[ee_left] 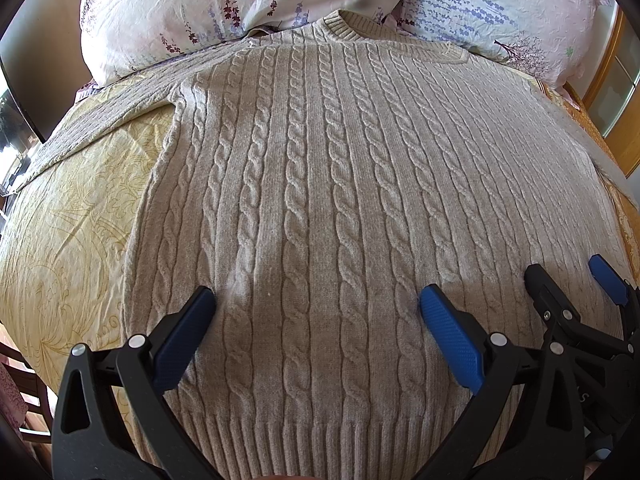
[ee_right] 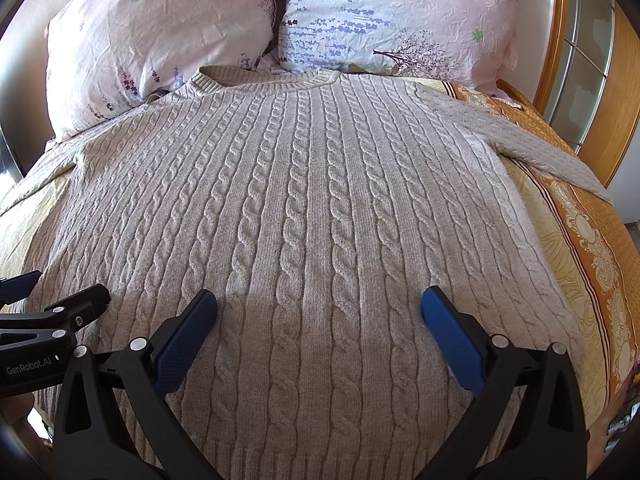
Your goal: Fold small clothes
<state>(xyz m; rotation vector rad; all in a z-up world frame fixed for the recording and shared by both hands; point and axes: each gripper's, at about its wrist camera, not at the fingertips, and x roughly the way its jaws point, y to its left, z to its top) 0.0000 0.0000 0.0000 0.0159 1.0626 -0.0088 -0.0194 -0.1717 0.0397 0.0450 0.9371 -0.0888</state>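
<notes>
So there's a beige cable-knit sweater (ee_left: 320, 200) spread flat on the bed, front up, chunky twisted rope columns running from the ribbed round collar (ee_right: 264, 84) down to the ribbed hem (ee_left: 320, 440). The wool looks soft and a bit fuzzy. Collar sits at the head edge of the bed, touching two crinkly floral pillows (ee_right: 160, 40), pale pink with purple sprigs. One sleeve (ee_left: 100, 120) stretches out toward the left edge of the bed, the other sleeve (ee_right: 540, 144) toward the right edge. Underneath is a yellow bedspread (ee_left: 72, 220) with swirly line patterns and an orange ornamental border (ee_right: 592, 260) along the right side.

Both grippers hover low over the hem end, side by side. The left gripper (ee_left: 318, 300) has its jaws spread wide, black plastic arms with textured blue pads (ee_left: 452, 344), nothing between them. The right gripper (ee_right: 319, 300) is the same, jaws released and wide apart, holding nothing. Wooden bed frame (ee_right: 624, 100) curves along the right
</notes>
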